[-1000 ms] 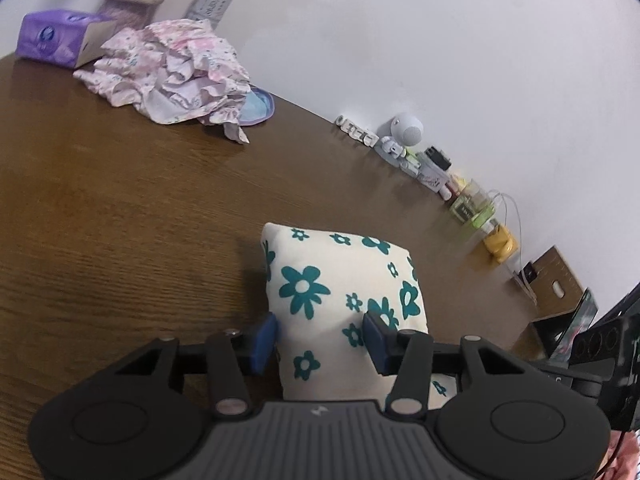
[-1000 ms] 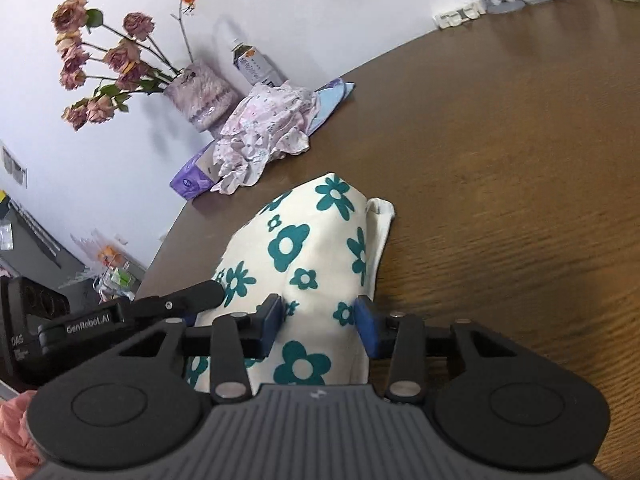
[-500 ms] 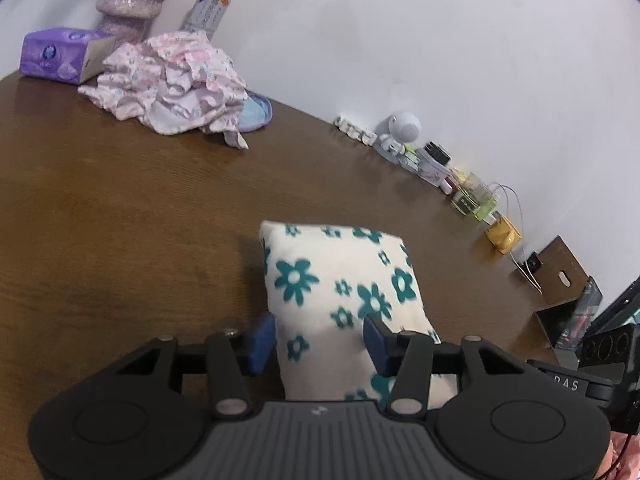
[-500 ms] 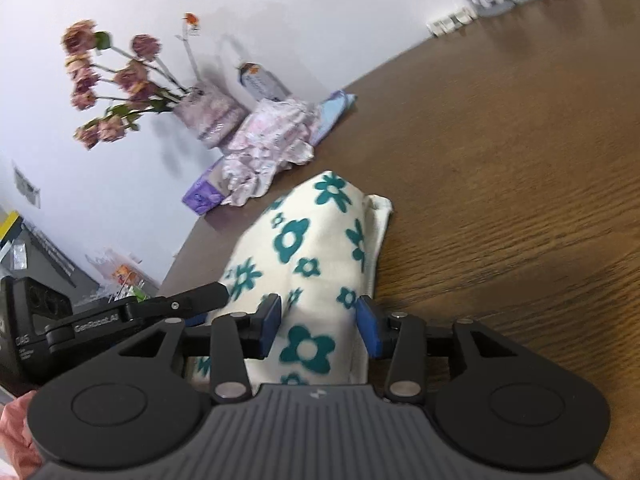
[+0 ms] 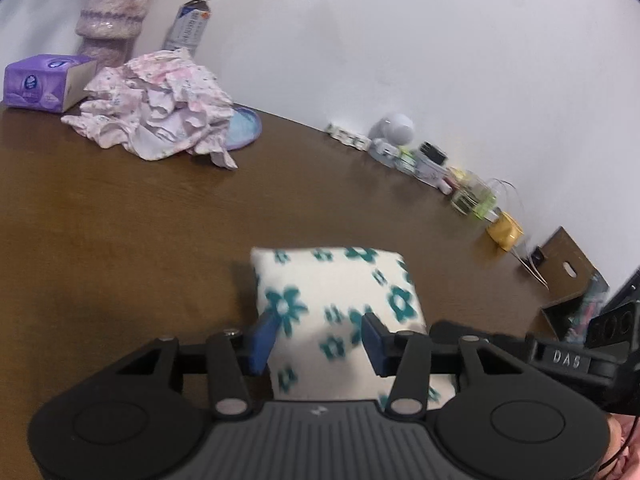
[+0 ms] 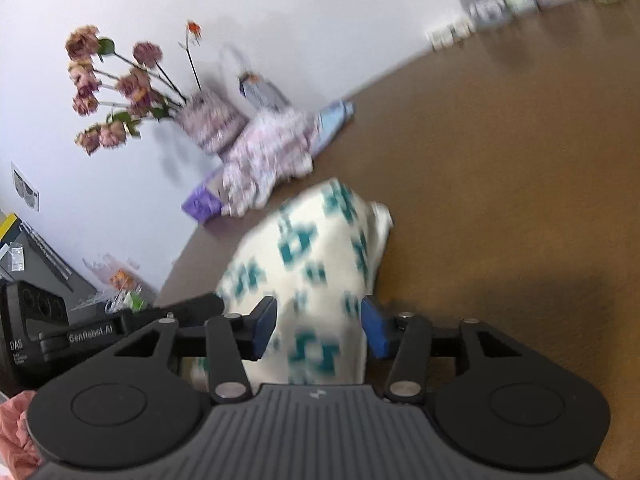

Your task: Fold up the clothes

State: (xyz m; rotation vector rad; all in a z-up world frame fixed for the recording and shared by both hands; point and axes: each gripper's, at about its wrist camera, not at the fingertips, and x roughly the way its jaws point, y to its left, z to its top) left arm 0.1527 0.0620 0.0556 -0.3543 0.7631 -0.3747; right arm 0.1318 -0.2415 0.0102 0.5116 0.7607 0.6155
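Two grippers meet over one piece of cloth, the white garment [image 5: 340, 292] printed with teal flowers, which lies folded into a thick block on the brown wooden table [image 5: 120, 232]. The left gripper [image 5: 318, 338] is held low and nearly level, its body tipped slightly down toward the near end of the garment. Its blue pads [image 5: 262, 338] stand apart on either side of the cloth, released, with fabric between them but no visible pinch. The right gripper [image 6: 318, 326] comes in from the garment's other side, rolled so that the table edge runs diagonally across its view, and its blue pads [image 6: 264, 330] are likewise spread, straddling the fabric without clamping it. That view is blurred, so whether a pad touches the cloth cannot be told.

Seen from the right wrist, the black body of the left gripper lies just beside the garment at its left.

Beyond the garment, well apart from it and near the wall, sits a crumpled pink clothing pile [image 5: 156, 120]. It lies partly over a light blue disc [image 5: 244, 132]. Beside the pile are a purple tissue box [image 5: 40, 82], a plastic bottle [image 5: 188, 22] and a pink knitted vase [image 5: 114, 8] holding dried roses [image 6: 108, 88]. Farther right along the wall from the garment stand a small white figure [image 5: 394, 132] and a row of little trinkets.
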